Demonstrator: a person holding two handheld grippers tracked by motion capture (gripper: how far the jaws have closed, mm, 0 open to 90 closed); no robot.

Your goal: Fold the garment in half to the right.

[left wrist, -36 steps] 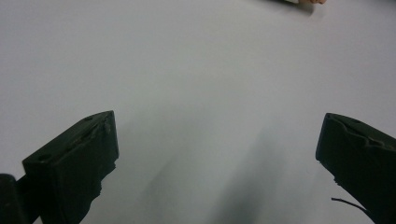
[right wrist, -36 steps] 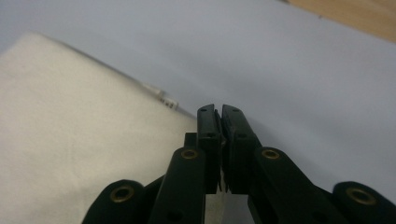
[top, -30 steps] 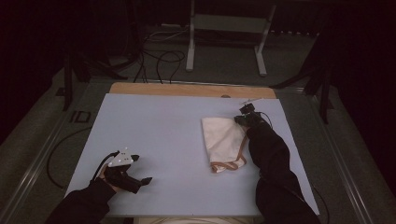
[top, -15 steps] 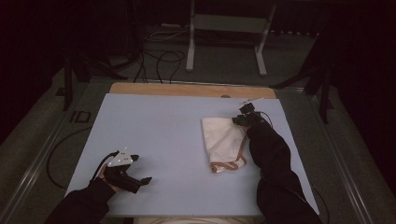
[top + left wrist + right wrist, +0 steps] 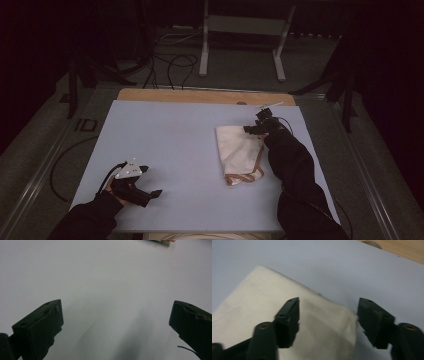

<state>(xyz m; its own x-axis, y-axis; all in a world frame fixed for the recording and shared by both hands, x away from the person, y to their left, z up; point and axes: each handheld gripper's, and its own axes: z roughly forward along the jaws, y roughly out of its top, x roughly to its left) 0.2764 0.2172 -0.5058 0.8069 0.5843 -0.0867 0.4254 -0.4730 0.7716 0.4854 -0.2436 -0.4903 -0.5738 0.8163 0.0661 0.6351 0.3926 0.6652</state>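
A: High view first: what is the surface like?

B: A pale blue mat (image 5: 170, 145) covers the table, with a strip of bare wood (image 5: 200, 96) along its far edge. Beyond, in the upper half of the frame, the room is dark: grey floor, loose cables (image 5: 170, 62) and the 2 legs of a metal stand (image 5: 245, 40).

A: And the cloth?

B: The cloth (image 5: 236, 150), cream with a tan trim, lies flat right of centre on the mat. The right gripper (image 5: 257, 127) is at its far right corner. In the right gripper view its jaws have just been opening and stand spread over that corner, pads clear of the cloth (image 5: 287, 322).

A: The left one?

B: The left gripper (image 5: 150, 187) sits at lower left, well apart from the cloth. The left gripper view shows its jaws wide apart over bare mat (image 5: 105, 285).

A: Anything hard to make out?

B: The right sleeve (image 5: 295, 175) hides the cloth's right edge, both forearms are cut off at the bottom, and the room's corners are too dark to read.
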